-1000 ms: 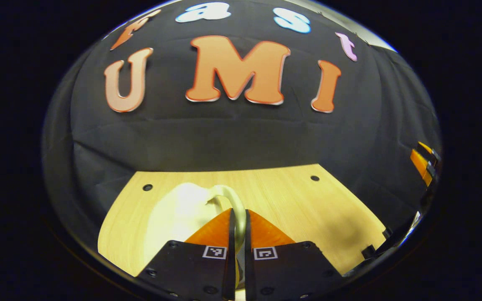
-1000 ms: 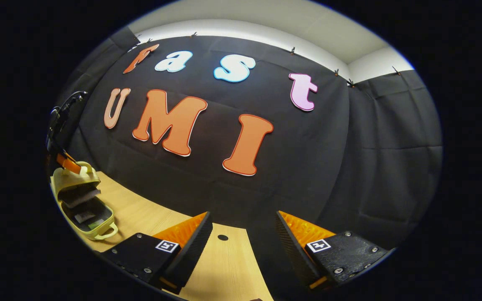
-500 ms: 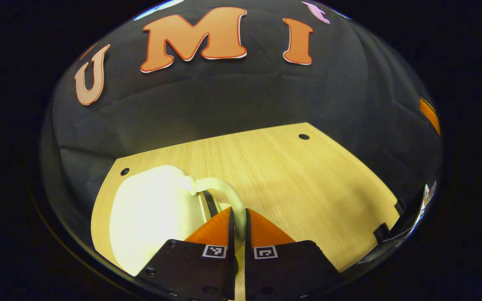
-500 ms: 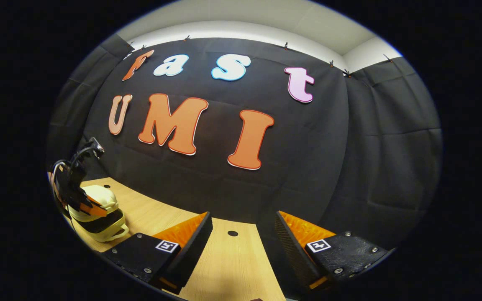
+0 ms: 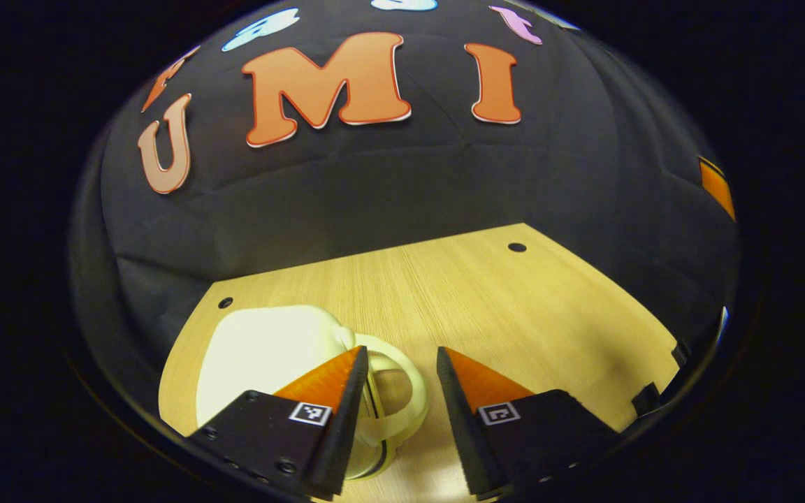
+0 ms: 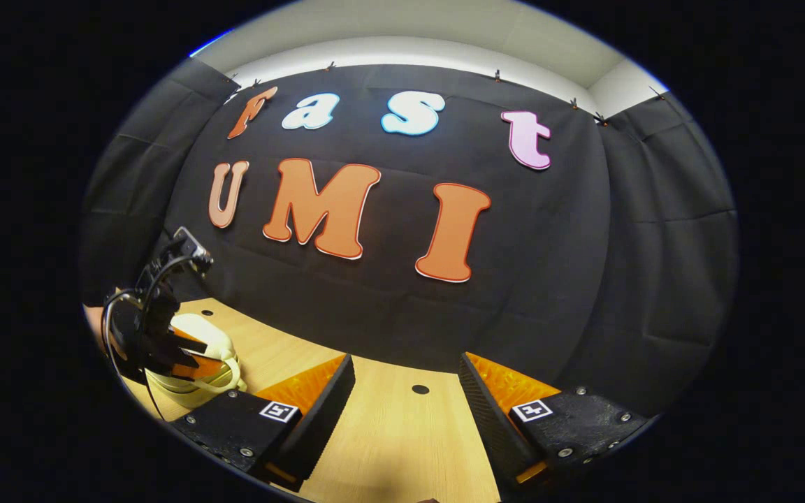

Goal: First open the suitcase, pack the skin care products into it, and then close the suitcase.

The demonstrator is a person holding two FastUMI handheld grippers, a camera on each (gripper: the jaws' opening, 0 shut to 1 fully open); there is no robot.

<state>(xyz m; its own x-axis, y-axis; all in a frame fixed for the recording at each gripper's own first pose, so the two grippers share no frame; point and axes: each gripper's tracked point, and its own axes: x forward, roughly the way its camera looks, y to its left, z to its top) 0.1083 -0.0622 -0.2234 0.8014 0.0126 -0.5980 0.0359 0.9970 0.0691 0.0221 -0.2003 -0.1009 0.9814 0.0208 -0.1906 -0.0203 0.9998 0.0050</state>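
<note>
A small cream-yellow suitcase [image 5: 263, 353] lies closed on the wooden table [image 5: 500, 307] at the lower left of the left gripper view, its looped handle [image 5: 402, 391] pointing toward me. My left gripper [image 5: 394, 363] is open, its fingers standing either side of that handle without touching it. In the right gripper view the same suitcase [image 6: 210, 342] sits at the far left with the left gripper [image 6: 193, 356] over its handle. My right gripper [image 6: 406, 370] is open above bare table, holding nothing.
The booth's black cloth wall stands along the table's far edge. Small round holes [image 5: 516, 247] mark the tabletop near its back corners. The table's right edge [image 5: 654, 398] has dark clamps.
The left gripper brought the suitcase lid down until it closed, then opened and let go of the handle. The right gripper stayed open and nearly still.
</note>
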